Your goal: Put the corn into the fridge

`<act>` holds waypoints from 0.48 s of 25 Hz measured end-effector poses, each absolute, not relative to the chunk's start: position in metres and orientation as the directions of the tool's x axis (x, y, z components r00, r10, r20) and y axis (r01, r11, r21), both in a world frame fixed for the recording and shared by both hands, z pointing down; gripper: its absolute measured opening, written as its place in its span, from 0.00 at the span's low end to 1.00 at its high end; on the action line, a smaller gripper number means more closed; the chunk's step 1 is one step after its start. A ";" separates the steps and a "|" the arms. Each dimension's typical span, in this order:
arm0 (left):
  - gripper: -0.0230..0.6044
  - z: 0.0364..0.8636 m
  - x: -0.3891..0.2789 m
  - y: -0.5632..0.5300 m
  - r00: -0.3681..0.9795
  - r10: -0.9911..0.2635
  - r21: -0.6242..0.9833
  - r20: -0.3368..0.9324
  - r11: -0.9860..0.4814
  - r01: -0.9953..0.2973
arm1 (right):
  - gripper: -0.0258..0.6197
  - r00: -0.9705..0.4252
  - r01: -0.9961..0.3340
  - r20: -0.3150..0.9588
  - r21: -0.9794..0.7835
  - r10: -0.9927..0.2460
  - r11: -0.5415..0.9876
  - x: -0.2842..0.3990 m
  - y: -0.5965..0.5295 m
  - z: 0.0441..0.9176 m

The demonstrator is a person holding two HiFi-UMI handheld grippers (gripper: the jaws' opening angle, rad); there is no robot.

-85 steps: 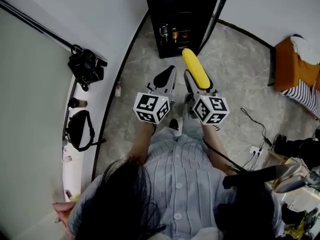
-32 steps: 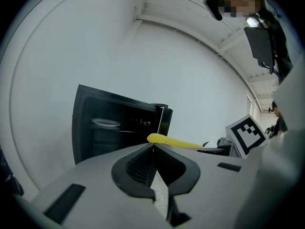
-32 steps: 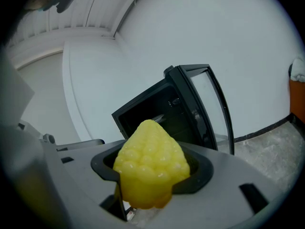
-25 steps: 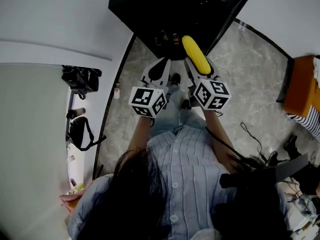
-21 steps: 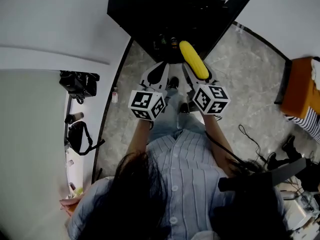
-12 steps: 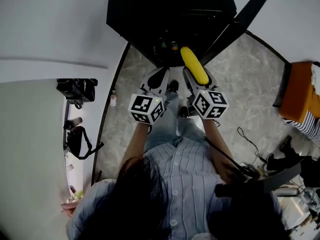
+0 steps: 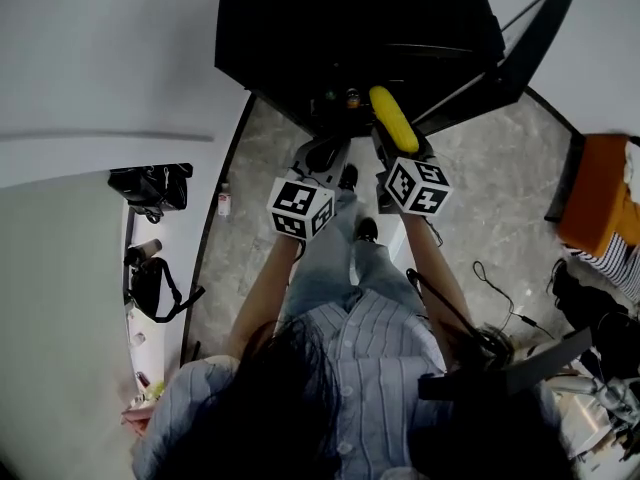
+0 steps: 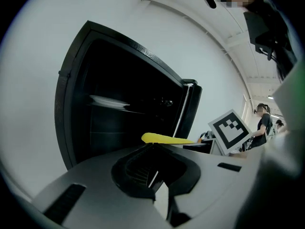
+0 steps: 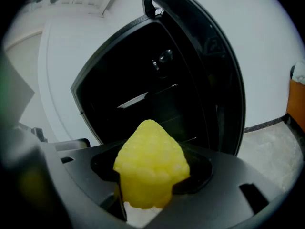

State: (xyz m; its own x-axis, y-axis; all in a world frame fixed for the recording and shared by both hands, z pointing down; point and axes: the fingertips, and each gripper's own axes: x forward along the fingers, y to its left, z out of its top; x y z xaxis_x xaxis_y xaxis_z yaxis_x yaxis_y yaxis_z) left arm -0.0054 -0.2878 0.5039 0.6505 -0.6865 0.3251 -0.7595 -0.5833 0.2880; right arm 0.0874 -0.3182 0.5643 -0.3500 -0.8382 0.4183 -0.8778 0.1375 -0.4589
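R hand-held gripper (image 7: 400, 148) holds corn (image 7: 388, 113) by open fridge (image 7: 300, 38).

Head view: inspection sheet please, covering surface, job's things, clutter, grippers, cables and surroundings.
Surface: grey marbled stone floor, bare in front of the fridge.
Job's things: yellow corn cob, held with its tip towards the tall black fridge; the black fridge door stands open.
Clutter: two black bags on the white ledge at the left; small bottles low inside the fridge.
Grippers: left gripper shut, nothing in it; right gripper shut on the corn cob.
Cables: thin black cable loose on the floor at the right.
Surroundings: white wall; orange furniture at the right edge.
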 end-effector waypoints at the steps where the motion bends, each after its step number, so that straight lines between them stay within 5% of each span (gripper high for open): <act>1: 0.05 0.506 -0.006 -0.292 0.651 -0.686 0.287 0.326 -0.584 -0.759 | 0.45 -0.348 -0.882 0.428 -0.451 -0.834 0.137 0.086 -0.325 0.570; 12: 0.05 0.519 -0.022 -0.309 0.626 -0.709 0.305 0.325 -0.548 -0.779 | 0.45 -0.278 -0.926 0.538 -0.371 -0.795 0.073 0.087 -0.387 0.635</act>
